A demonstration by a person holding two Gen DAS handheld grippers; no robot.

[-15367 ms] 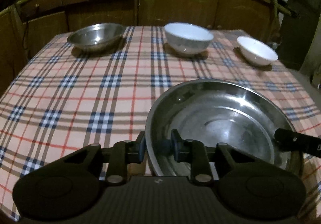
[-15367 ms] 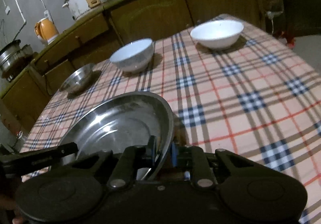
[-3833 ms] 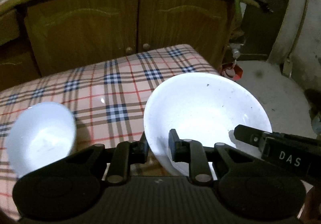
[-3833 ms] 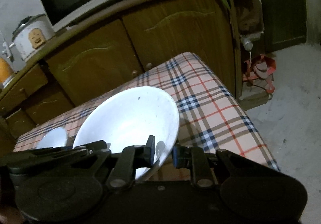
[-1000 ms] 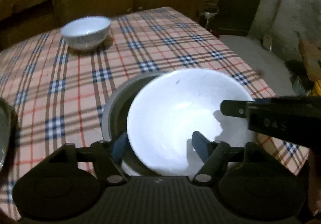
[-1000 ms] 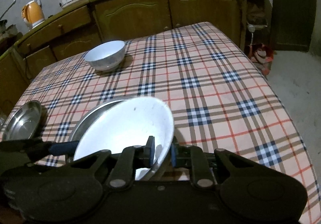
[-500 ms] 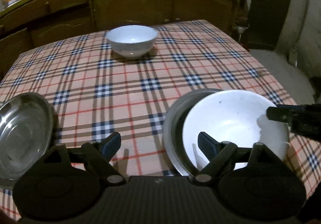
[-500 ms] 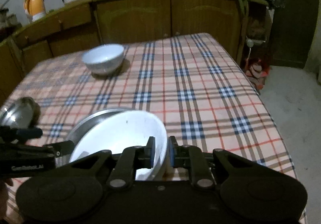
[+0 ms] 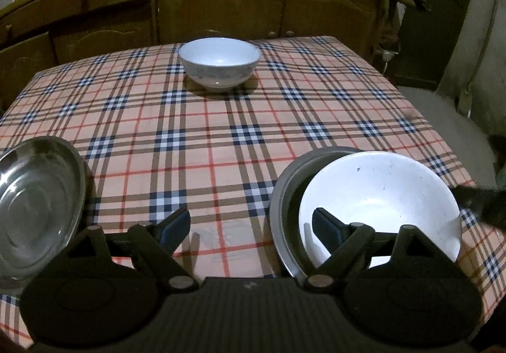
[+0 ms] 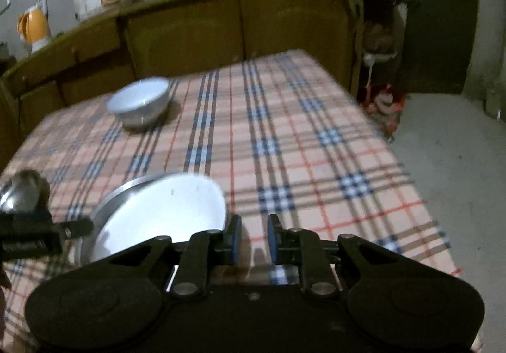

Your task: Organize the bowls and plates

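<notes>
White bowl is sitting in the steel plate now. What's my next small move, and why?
Probably reach the open left gripper toward the far white bowl: the wide white bowl already sits in the steel plate, no pads grip it, and that bowl stands alone.

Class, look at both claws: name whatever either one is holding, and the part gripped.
Nothing is held. The left claw is open, and the right claw has a small empty gap beside the shallow white bowl's rim.

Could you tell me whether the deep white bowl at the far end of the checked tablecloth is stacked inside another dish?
No, the deep white bowl stands alone on the checked tablecloth.
</notes>
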